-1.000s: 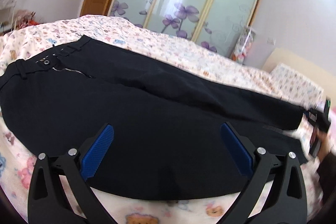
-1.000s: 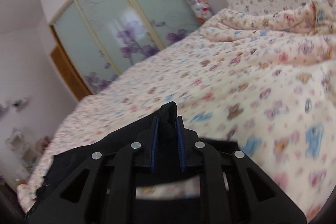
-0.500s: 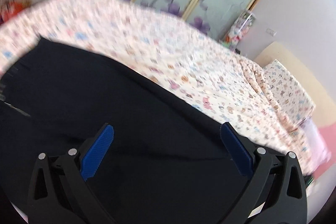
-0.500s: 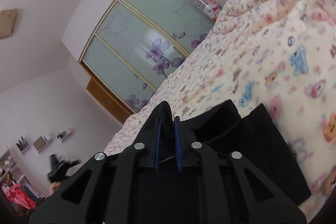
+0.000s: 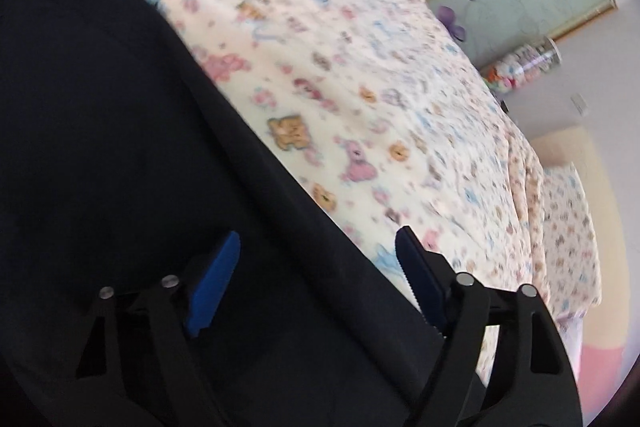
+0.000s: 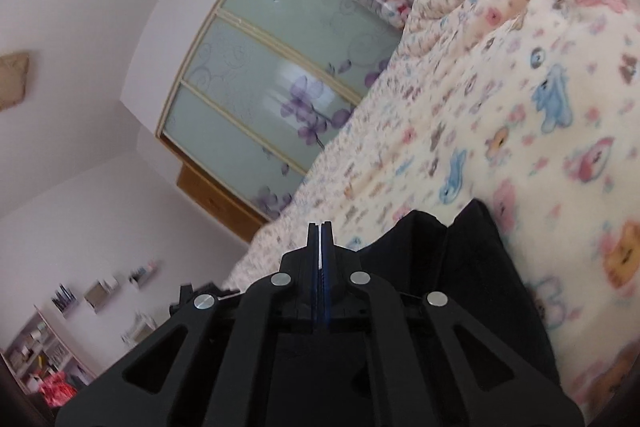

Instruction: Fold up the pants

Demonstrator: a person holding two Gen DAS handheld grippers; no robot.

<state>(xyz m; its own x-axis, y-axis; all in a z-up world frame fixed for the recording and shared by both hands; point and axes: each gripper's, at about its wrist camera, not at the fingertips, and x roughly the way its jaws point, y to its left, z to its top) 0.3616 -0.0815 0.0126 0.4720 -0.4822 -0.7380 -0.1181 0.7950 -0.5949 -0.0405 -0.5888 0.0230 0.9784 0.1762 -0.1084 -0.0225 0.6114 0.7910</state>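
Observation:
Black pants (image 5: 120, 147) lie flat on the patterned bedsheet (image 5: 360, 67) and fill the left wrist view's lower left. Their long far edge runs diagonally down to the right. My left gripper (image 5: 320, 237) hovers over that edge; its jaws are closing with the cloth edge between them, and the blue pads (image 5: 216, 275) are not pressing on it. In the right wrist view a bunched black pant leg end (image 6: 460, 267) rests on the sheet just right of my right gripper (image 6: 320, 227). That gripper's pads are pressed together, and no cloth shows between them.
A wardrobe with frosted sliding doors and purple flowers (image 6: 260, 79) stands beyond the bed. A pillow in the same print (image 5: 568, 219) lies at the bed's head. Wall shelves (image 6: 96, 295) hang on the left of the right wrist view.
The left gripper has swept along the pants towards the far edge, and its jaws have narrowed. The right gripper held a fold of black cloth; now its pads are together and the cloth lies beside it.

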